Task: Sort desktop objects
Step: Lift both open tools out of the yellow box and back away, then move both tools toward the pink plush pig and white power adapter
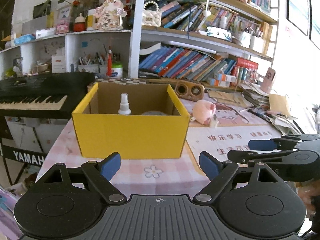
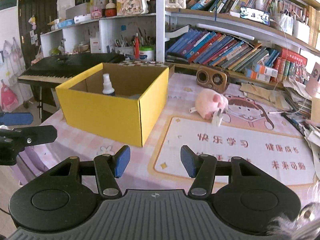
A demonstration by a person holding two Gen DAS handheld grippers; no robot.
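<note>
A yellow cardboard box (image 1: 131,136) (image 2: 104,112) stands open on the pink desk mat, with a white spray bottle (image 1: 124,104) (image 2: 108,85) upright inside it. A pink plush toy (image 1: 204,112) (image 2: 211,103) lies on the mat to the right of the box, a small white plug (image 2: 217,119) beside it. My left gripper (image 1: 160,167) is open and empty, hovering in front of the box. My right gripper (image 2: 155,163) is open and empty too, over the printed mat; its fingers (image 1: 262,145) show at the right of the left wrist view.
A brown retro radio (image 2: 212,78) (image 1: 189,90) stands behind the plush. Bookshelves fill the back. A black keyboard (image 1: 34,98) (image 2: 60,68) stands left of the desk. Stacked papers (image 2: 300,100) crowd the right edge.
</note>
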